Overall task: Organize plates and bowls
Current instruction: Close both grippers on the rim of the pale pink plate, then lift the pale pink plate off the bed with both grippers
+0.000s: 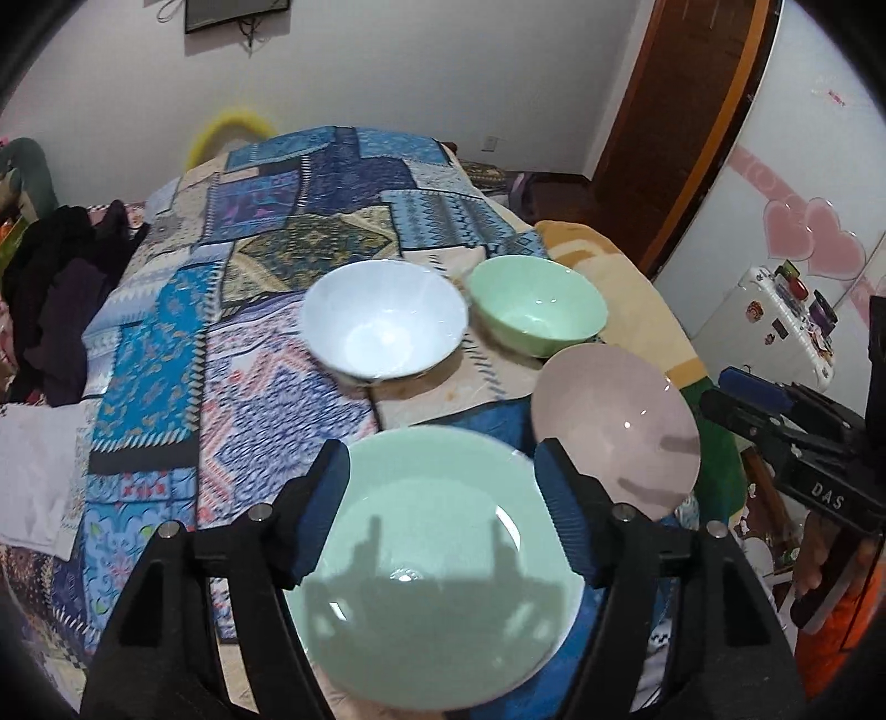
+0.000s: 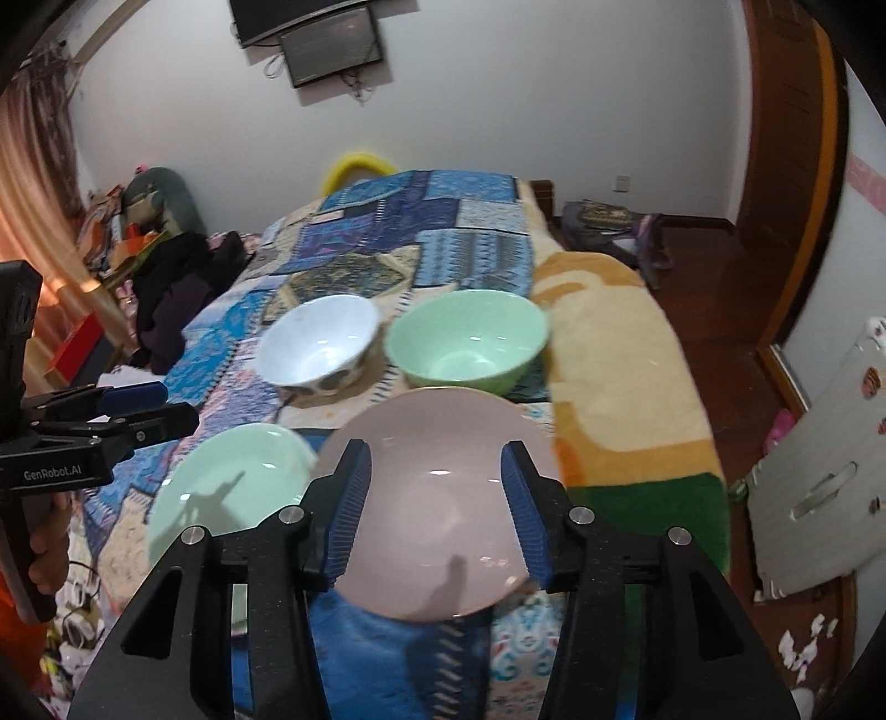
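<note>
Four dishes lie on a patchwork bedspread [image 1: 166, 354]. A white bowl [image 1: 383, 320] and a green bowl [image 1: 536, 304] stand at the far side, side by side. A green plate [image 1: 437, 576] lies near me, under my open left gripper [image 1: 443, 498], whose shadow falls on it. A pink plate [image 1: 614, 426] lies to its right. In the right wrist view my open right gripper [image 2: 437, 498] hovers over the pink plate [image 2: 437, 498], with the green plate [image 2: 232, 493] to the left and the white bowl [image 2: 318, 346] and green bowl [image 2: 468, 346] beyond. Both grippers are empty.
A yellow and green blanket [image 2: 620, 376] covers the bed's right side. Dark clothes [image 1: 61, 288] are piled at the left. A wooden door [image 1: 686, 111] and a white board [image 2: 819, 487] stand at the right. A screen [image 2: 326, 50] hangs on the far wall.
</note>
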A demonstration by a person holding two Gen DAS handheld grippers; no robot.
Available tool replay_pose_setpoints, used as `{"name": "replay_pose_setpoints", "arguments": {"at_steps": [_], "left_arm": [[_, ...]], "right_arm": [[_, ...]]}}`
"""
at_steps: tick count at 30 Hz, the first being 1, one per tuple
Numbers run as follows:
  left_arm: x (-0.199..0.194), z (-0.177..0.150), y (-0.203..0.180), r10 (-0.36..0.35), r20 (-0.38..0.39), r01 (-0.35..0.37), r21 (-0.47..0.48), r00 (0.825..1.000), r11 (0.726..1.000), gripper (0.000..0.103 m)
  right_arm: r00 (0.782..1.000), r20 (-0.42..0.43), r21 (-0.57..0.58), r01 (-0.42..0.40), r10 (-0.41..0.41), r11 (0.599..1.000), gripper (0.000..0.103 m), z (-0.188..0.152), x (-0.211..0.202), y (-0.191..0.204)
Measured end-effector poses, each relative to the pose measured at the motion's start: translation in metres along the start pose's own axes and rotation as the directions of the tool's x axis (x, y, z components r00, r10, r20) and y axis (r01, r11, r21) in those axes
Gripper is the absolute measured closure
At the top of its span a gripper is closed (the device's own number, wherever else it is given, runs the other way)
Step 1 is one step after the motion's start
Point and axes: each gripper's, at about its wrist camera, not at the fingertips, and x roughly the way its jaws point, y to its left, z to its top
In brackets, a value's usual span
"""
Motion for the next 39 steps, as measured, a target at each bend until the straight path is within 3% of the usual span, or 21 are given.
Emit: {"name": "replay_pose_setpoints", "arguments": {"at_steps": [9,16,25,29,33,36,39], "left_arm": [[0.063,0.014,-0.030,-0.036,-0.104,0.039,0.027,0.994,0.999,0.034],[0.110,0.013,-0.040,-0.040,-0.192,0.049,0.038,0.981,0.998,0.034],[0.130,0.013,-0.054,-0.056,-0.209,0.073,0.076,0.976,0.994,0.035],[0.137,0.013,-0.059,-0.067,-0.229,0.090,0.093,0.971,0.992,0.052],[0.145,0.011,-0.063,-0.081,-0.253,0.111,0.106,0.964,0.988,0.069],[0.148,0.009,-0.064,-0.104,-0.269,0.135,0.100,0.958,0.986,0.076],[0.145,0.008,-0.069,-0.108,-0.266,0.143,0.117,0.958,0.983,0.078]], "right_arm": [[0.996,-0.077,0.056,0.049,-0.045,0.997,0.057,-0.011,0.028,-0.036],[0.990,-0.137,0.110,0.030,-0.014,0.994,0.057,-0.026,0.048,-0.052],[0.986,-0.163,0.155,-0.002,0.028,0.988,0.057,-0.038,0.061,-0.057],[0.988,-0.153,0.157,-0.001,0.026,0.988,0.058,-0.041,0.063,-0.057],[0.988,-0.147,0.192,-0.018,0.047,0.981,0.073,-0.040,0.065,-0.061],[0.988,-0.138,0.227,-0.043,0.075,0.973,0.081,-0.041,0.063,-0.064],[0.989,-0.132,0.222,-0.032,0.063,0.975,0.087,-0.039,0.060,-0.060]]}}
